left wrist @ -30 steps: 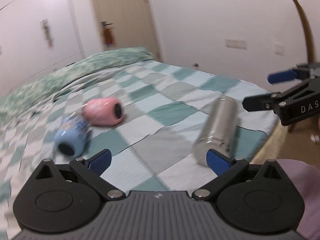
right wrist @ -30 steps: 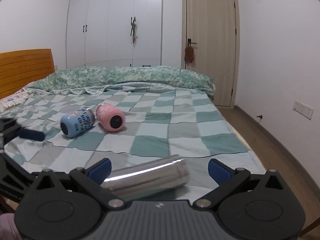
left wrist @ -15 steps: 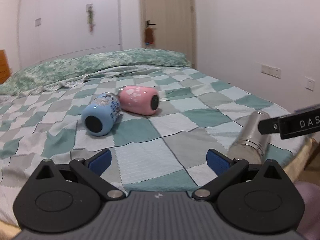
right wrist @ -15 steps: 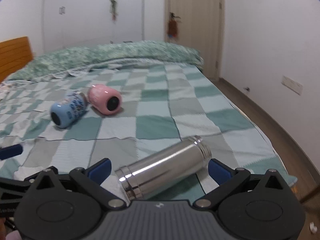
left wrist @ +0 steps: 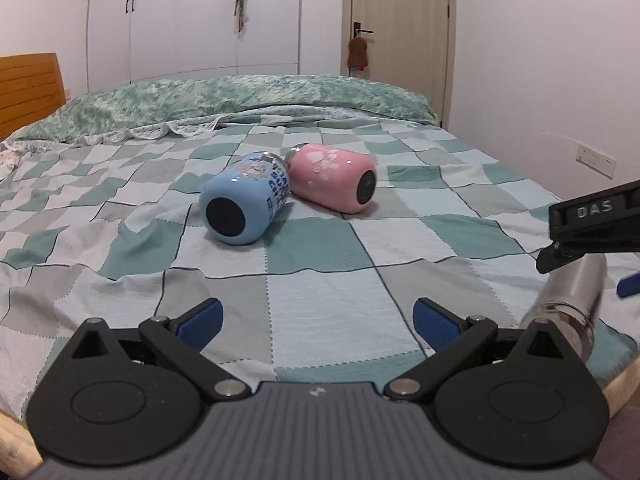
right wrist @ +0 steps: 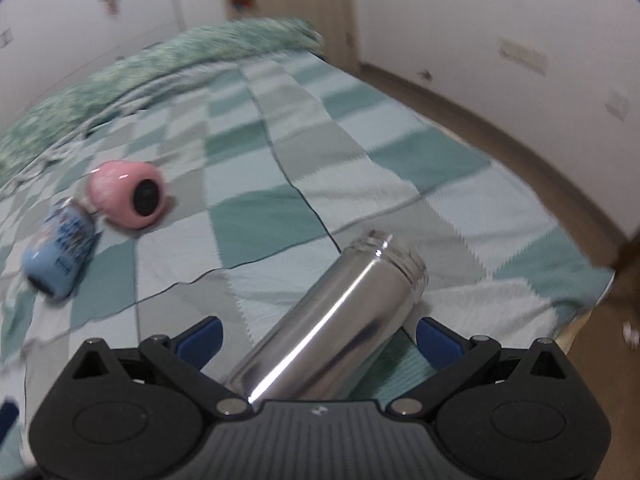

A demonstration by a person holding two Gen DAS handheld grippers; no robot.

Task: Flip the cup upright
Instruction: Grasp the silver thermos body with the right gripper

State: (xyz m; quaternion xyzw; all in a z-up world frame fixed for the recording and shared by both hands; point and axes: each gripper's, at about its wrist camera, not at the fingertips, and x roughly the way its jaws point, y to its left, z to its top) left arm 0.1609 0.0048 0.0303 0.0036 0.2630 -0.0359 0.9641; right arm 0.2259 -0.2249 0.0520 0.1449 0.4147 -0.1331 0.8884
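Note:
A steel cup point(right wrist: 340, 316) lies on its side on the bed near the front right corner, its open threaded mouth pointing away. My right gripper point(right wrist: 318, 334) is open, and the cup's body lies between its blue pads without touching them. In the left wrist view the steel cup point(left wrist: 572, 300) shows at the right edge under the right gripper's black finger. My left gripper point(left wrist: 318, 318) is open and empty above the bedspread. A blue cup point(left wrist: 244, 200) and a pink cup point(left wrist: 336, 176) lie on their sides mid-bed, touching.
The bed has a green and grey checked spread point(left wrist: 320, 280) and a green duvet point(left wrist: 240, 96) at the back. The bed's right edge point(right wrist: 580, 312) drops to a wooden floor. A wall with sockets runs along the right.
My right gripper has moved forward and turned right, so the steel cup now lies between its fingers. My left gripper has swung left, facing the blue and pink cups.

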